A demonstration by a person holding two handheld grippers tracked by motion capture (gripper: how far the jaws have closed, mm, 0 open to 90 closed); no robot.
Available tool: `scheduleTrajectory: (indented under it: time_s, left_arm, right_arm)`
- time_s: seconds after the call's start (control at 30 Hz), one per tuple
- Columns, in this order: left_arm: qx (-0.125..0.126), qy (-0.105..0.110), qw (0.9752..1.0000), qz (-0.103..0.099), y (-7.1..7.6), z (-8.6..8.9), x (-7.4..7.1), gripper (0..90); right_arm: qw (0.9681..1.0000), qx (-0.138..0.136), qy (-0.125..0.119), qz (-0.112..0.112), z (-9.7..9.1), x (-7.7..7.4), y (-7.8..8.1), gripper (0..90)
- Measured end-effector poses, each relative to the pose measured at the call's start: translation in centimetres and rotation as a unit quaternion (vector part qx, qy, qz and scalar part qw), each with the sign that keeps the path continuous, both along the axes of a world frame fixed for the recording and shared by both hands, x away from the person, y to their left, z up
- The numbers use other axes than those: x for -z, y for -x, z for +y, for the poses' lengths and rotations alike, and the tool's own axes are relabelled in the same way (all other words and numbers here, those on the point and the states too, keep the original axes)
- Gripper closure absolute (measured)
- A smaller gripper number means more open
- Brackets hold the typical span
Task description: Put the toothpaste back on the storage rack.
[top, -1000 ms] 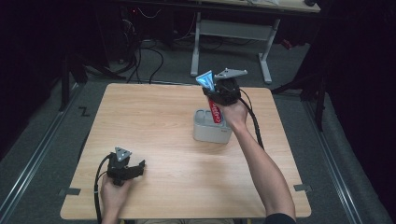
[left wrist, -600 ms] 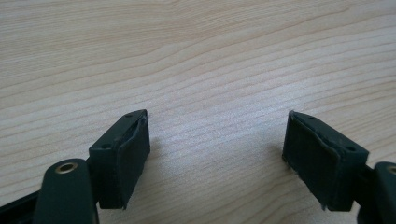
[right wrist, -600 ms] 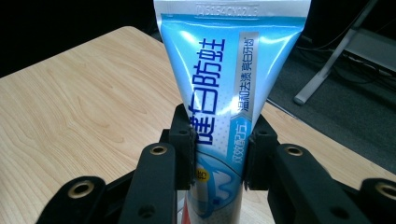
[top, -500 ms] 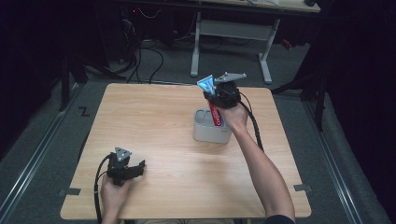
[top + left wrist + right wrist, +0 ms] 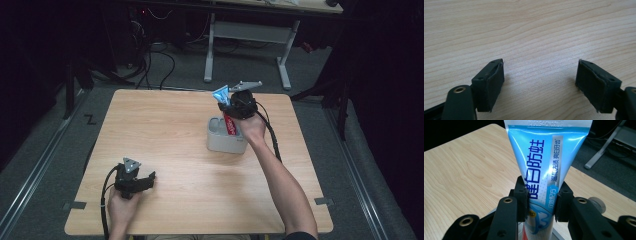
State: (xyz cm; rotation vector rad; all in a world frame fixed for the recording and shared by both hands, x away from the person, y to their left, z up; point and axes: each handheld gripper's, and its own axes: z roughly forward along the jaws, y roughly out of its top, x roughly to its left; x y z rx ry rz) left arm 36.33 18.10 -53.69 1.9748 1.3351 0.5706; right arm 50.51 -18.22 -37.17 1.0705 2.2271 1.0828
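Right gripper (image 5: pixel 541 203), black two-jaw tool, clamped on a blue-and-white plastic toothpaste tube (image 5: pixel 544 162) with red at its lower end; the pads press the tube's two flanks, and the jaws have only crept apart a little, the tube between them throughout. In the high view the right gripper (image 5: pixel 235 109) holds the tube (image 5: pixel 225 102) steeply upright, crimped end uppermost, its lower end inside a small grey rectangular plastic holder (image 5: pixel 226 142) that stands right of centre on the light wooden table (image 5: pixel 165 130). Left gripper (image 5: pixel 141 182), identical black tool, rests at the near left of the table, well apart from the holder; in its own view the left gripper (image 5: pixel 540 83) has its jaws spread wide with nothing but bare wood grain between them. Step in hand, as judged: seating the tube in the holder, or starting to draw it out; the frames cannot settle which. If seating, the next move calls for lowering until the cap end bears on the holder's floor, then widening the jaws fully and lifting straight up, so that the pads do not drag the tube or tip the light holder.
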Motion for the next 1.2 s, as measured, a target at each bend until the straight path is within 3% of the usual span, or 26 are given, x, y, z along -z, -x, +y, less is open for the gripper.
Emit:
scheduleTrajectory:
  time_s: [0.2, 0.73, 1.2]
  left_arm:
    - [0.000, 0.001, 1.0000, 0.000, 0.0, 0.0, 0.0, 23.2]
    - [0.000, 0.001, 1.0000, 0.000, 0.0, 0.0, 0.0, 23.2]
    - [0.000, 0.001, 1.0000, 0.000, 0.0, 0.0, 0.0, 23.3]
  right_arm:
    - [0.9999, -0.002, -0.011, 0.007, -0.4, 0.7, 0.1, 69.3]
    - [0.9997, -0.002, -0.006, 0.024, -1.0, 2.1, 0.3, 68.7]
    - [0.9989, -0.012, 0.020, 0.040, -0.5, 3.0, 0.6, 66.7]
